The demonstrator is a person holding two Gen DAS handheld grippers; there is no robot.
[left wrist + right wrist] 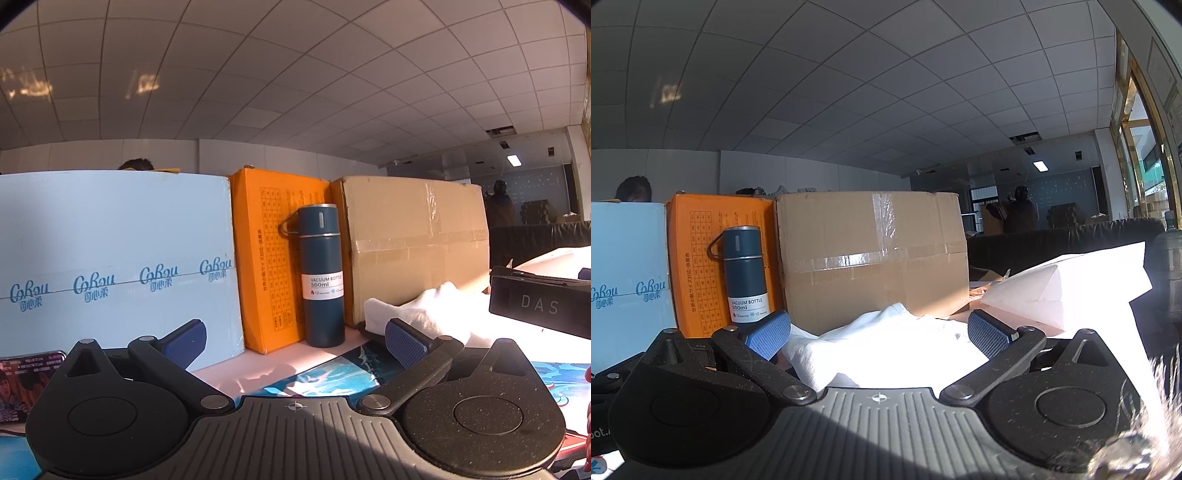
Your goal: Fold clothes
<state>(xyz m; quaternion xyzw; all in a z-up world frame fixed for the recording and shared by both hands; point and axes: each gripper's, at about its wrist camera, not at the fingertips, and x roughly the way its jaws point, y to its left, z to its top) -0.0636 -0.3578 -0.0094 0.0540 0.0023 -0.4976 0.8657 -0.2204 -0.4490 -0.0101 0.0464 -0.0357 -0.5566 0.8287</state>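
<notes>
White garment (886, 347) lies bunched on the worktop (229, 373), directly before the taped cardboard box (871, 254). Right tongs (882, 334) spread wide, empty, flanking the cloth. Left tongs (295, 338) likewise released, grasping nothing. Blue vacuum bottle (321, 275) stands upright just left of that box, against an orange carton (266, 258).

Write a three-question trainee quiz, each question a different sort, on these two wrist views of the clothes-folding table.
1. True or false: the right hand-held gripper is shut on the white garment.
2. What stands between the orange box and the brown carton? A) blue vacuum bottle B) phone C) mug
3. Fill in: the left hand-held gripper is ____.

Key: 1 false, its fingers are spread; 2 A; 3 open.
</notes>
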